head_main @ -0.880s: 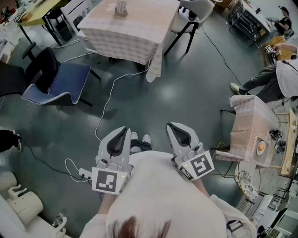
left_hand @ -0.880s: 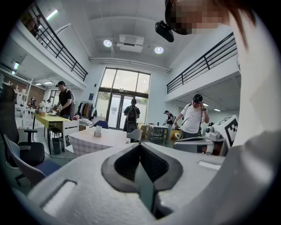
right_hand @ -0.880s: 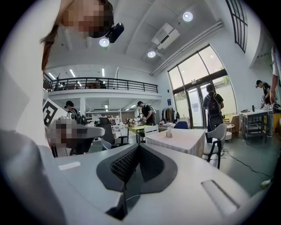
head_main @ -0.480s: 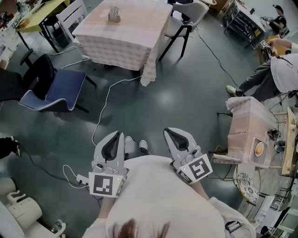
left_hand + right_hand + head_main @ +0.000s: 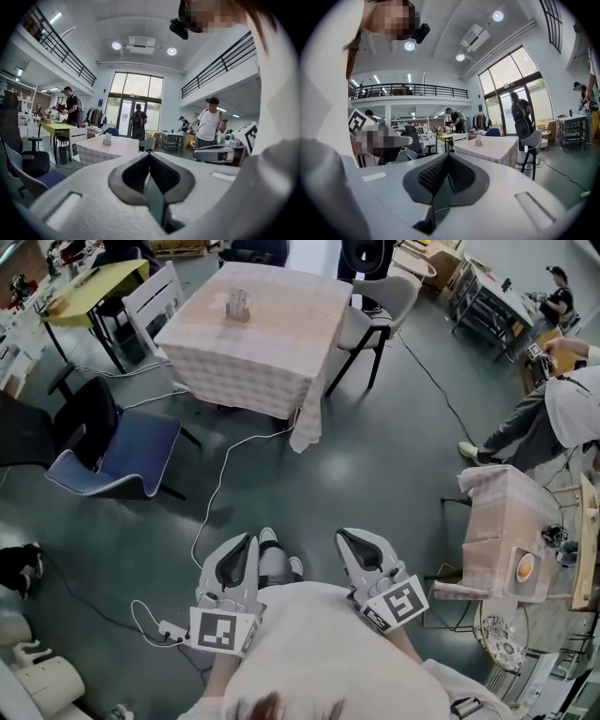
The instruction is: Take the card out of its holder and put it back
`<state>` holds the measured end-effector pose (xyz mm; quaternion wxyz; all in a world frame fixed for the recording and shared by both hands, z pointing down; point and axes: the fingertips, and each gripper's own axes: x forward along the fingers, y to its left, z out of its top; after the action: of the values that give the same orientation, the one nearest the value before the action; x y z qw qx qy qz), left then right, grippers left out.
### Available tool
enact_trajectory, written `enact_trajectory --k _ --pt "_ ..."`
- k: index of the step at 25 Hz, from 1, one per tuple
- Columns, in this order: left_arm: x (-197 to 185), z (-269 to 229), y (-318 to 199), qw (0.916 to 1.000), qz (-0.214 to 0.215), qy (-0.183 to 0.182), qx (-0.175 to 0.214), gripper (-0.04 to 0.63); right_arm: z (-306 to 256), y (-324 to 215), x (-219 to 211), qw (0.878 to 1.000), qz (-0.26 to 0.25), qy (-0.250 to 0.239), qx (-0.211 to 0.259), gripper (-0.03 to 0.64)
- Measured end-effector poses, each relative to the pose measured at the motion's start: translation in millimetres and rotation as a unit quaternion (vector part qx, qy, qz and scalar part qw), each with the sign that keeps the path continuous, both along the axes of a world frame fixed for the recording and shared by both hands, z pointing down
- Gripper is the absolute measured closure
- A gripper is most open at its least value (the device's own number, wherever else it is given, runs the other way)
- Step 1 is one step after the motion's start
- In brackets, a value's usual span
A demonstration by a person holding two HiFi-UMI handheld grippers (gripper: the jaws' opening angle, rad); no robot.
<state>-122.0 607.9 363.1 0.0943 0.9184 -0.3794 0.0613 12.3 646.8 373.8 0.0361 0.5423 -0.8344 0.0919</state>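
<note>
The left hand-held gripper (image 5: 249, 545) and the right hand-held gripper (image 5: 347, 538) sit side by side, close to the person's chest. Both point forward and a little down. Each has its jaws pressed together with nothing in them. The holder (image 5: 238, 306) stands on the surface (image 5: 291, 315) far ahead of both, too small to see inside.

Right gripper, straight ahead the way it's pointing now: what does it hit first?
Nothing close. The right gripper, jaws shut and empty, points across open floor toward the cloth-covered table with the card holder. That table looks like the first thing in line, though depth is hard to judge.
</note>
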Motion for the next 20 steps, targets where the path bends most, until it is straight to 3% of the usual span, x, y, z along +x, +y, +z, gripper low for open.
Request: enact_trajectory --k 8,13,20 --pt "-11.8 0.3 -68.3 0.9999 0.007 -0.002 -0.015 0.594 -15.7 -78.2 -10.2 1.000 0.012 -0.002 0.007 0.618" --pt "-5.6 -17.6 -117.2 0.9994 0.029 0.016 0.005 0.594 -24.5 -122.8 -24.0 1.000 0.012 -0.004 0.011 0.618" --pt "-5.9 -10.5 -143.4 0.9985 0.051 0.016 -0.011 0.594 -13.9 -154.8 -27.3 1.000 0.027 -0.004 -0.002 0.618"
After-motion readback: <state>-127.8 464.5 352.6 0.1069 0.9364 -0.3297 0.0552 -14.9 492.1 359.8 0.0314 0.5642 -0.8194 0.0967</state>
